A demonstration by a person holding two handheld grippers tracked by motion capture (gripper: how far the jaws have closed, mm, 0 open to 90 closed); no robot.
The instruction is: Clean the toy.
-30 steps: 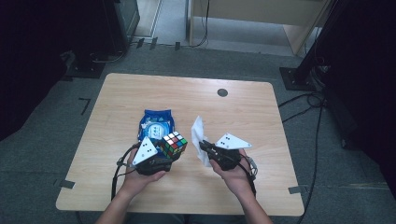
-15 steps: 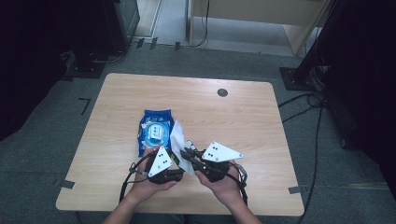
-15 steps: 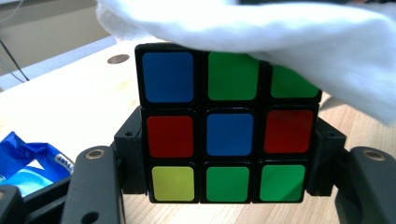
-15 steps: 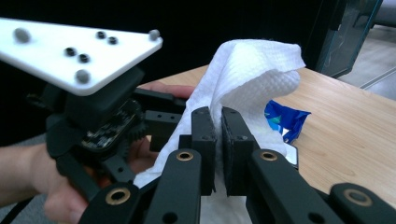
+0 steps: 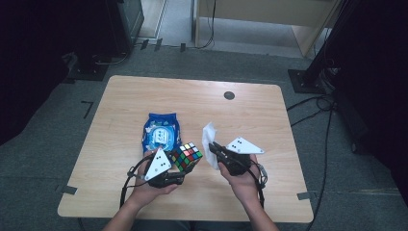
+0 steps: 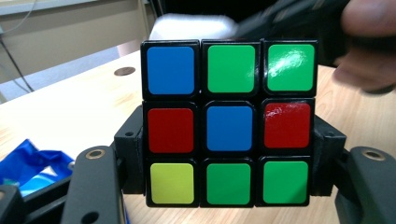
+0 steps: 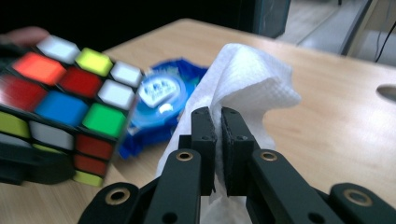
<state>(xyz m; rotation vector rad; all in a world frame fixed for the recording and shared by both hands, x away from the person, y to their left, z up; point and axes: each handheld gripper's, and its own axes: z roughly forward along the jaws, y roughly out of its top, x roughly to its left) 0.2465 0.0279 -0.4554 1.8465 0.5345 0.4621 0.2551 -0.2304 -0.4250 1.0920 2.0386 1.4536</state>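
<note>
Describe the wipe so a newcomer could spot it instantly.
On the light wooden table, look near the front edge, right of the flat blue wipes packet and the multicoloured puzzle cube. The crumpled white textured wipe stands pinched in the right hand-held gripper, the one soft, plain white item there.

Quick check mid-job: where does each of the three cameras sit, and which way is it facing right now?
High view: above the person's side, looking forward and down on the table; both forearms and hands enter from the bottom.
Left gripper view: rides the left gripper, looking along its jaws at the puzzle cube clamped between them.
Right gripper view: rides the right gripper, looking along its jaws pinched on the white wipe.
Shared: both gripper views show the cube and the blue wipe pack.
</note>
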